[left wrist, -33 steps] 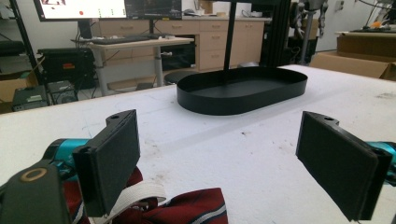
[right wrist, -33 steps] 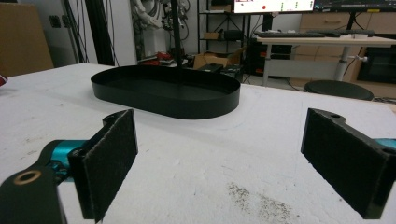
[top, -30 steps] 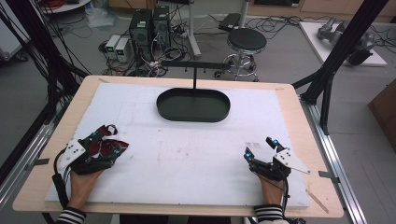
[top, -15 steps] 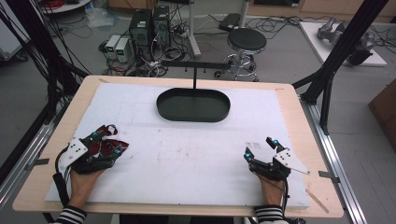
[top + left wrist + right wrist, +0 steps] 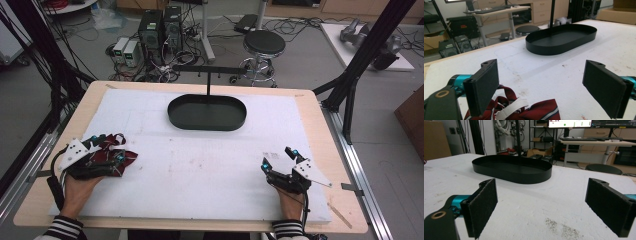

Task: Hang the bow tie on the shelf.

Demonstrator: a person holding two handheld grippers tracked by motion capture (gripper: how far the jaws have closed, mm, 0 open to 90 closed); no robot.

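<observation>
Left gripper [image 5: 107, 150]: jaws spread wide, nothing held between them. Rests low over the white mat [image 5: 200, 170], well to the near left of the black oval tray [image 5: 206, 113]. In the left gripper view the gripper [image 5: 541, 82] has both black pads apart, with open mat between.

Dark red striped tie [image 5: 122, 157]: bunched cloth with a white band, lying on the mat directly under and just ahead of the left gripper, well to the near left of the tray. In the left gripper view the tie [image 5: 534, 113] sits low between the jaws, nearer the left pad; whether that pad touches the cloth cannot be told.

Right gripper [image 5: 280, 160]: jaws also spread wide, empty. Sits on the mat well to the near right of the tray. In the right gripper view the gripper [image 5: 541, 205] frames bare mat with a few dark specks, the tray [image 5: 511, 171] beyond.

Black oval tray: shallow, empty, upright, at the far middle of the mat. A thin black post with a crossbar [image 5: 208, 70] rises from its far side.

Wooden table [image 5: 310, 107]: carries the mat, its edge showing on all sides of the tray.

Round stool [image 5: 264, 44]: on the floor beyond the tray, to the right.

Computer towers [image 5: 161, 27]: on the floor beyond the tray, to the left.
</observation>
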